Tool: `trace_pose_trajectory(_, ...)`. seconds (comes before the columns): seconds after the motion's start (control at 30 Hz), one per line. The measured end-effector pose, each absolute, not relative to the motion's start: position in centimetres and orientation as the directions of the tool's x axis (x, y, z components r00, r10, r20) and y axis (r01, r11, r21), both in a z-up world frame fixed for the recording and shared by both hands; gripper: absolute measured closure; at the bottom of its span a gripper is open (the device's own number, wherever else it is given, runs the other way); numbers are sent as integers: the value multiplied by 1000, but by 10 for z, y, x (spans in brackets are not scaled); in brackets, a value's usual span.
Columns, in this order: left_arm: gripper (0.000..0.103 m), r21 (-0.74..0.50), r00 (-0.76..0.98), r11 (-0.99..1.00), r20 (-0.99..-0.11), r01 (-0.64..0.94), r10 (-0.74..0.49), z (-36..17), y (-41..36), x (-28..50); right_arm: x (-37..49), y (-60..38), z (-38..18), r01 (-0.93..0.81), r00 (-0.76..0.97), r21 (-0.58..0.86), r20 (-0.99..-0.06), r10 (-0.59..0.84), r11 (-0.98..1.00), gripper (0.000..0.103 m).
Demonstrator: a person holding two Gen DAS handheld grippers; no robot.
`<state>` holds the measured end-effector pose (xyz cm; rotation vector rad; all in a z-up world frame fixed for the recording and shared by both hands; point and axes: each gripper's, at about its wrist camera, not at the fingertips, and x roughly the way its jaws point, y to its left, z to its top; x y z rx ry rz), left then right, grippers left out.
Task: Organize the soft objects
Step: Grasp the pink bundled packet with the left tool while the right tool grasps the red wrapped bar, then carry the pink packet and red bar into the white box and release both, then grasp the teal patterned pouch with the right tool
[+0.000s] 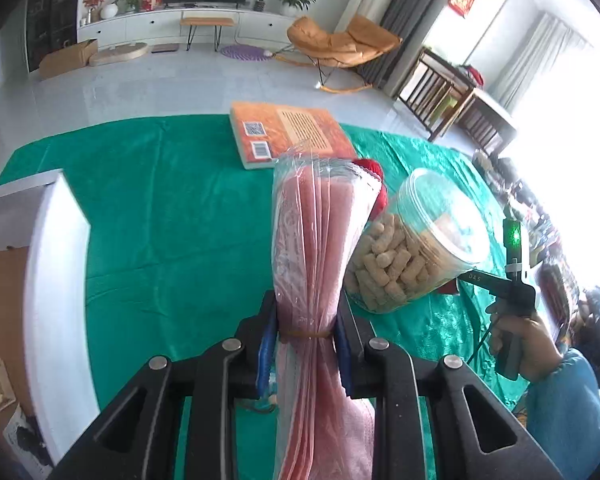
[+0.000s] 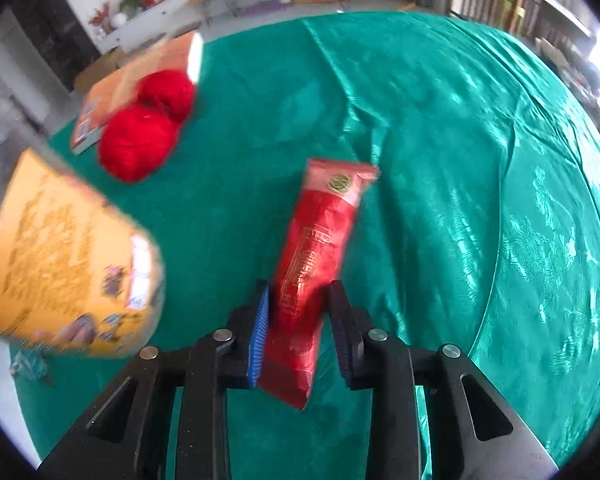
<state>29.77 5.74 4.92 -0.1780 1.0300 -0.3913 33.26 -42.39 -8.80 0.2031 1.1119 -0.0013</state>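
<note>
Jaws of the left gripper [image 1: 306, 334] are clamped on a pink bundle in clear plastic [image 1: 318, 240], pinched at its rubber-banded waist and raised off the green-clothed surface [image 1: 172, 216]. Only the left wrist view shows this bundle; just right of it stands a clear jar of tan pellets [image 1: 412, 248], with red yarn [image 1: 374, 184] peeking out behind, and beyond lies an orange book [image 1: 288, 132] bearing a barcode and a QR code. Far right, a hand [image 1: 524, 344] holds the other gripper's handle, lettered "DAS".

Jaws of the right gripper [image 2: 298, 328] are clamped on a red foil packet [image 2: 320, 248] with gold characters too blurred to read; this packet shows only in the right wrist view. Left of it a blurred orange-labelled container [image 2: 64, 264] fills the edge, and two red yarn balls [image 2: 140, 140] sit ahead-left against the book [image 2: 112, 100].
</note>
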Motion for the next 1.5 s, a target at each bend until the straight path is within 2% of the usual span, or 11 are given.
trace_pose_trajectory(0.03,77,-328,463,916,-791,230,-400,54,66,296,330,-429,-83,116,460,173,-882,101,978,88)
trace_pose_trajectory(0.3,77,-342,544,927,-754,154,-369,89,167,241,279,-428,35,52,654,247,-741,154,968,89)
trace_pose_trajectory(0.47,77,-277,604,961,-766,0,-221,92,256,187,236,-316,103,-222,656,333,-644,393,916,89)
trace_pose_trajectory(0.67,72,-103,583,975,-812,-196,32,73,332,126,187,-119,120,-559,389,493,-554,736,667,87)
trace_pose_trajectory(0.73,58,-62,525,965,-847,-256,84,55,349,116,173,-62,108,-615,256,553,-534,806,562,74)
trace_pose_trajectory(0.77,41,-68,510,957,-856,-281,88,48,355,113,167,-43,101,-621,207,585,-520,829,522,46)
trace_pose_trajectory(0.83,23,-87,523,941,-846,-328,104,39,359,103,158,-27,84,-614,201,603,-506,839,510,31)
trace_pose_trajectory(1.0,20,-162,615,932,-785,-324,77,45,343,94,165,-92,36,-483,386,532,-583,715,695,31)
trace_pose_trajectory(1.27,19,-259,643,961,-722,93,-257,67,185,111,144,-285,-77,51,667,47,-745,1,998,30)
trace_pose_trajectory(1.37,17,-263,541,931,-760,252,-361,44,108,109,119,-314,-98,125,683,44,-728,-54,991,29)
trace_pose_trajectory(1.5,17,-209,430,928,-839,310,-333,-14,37,114,119,-341,-95,185,694,161,-720,-13,970,28)
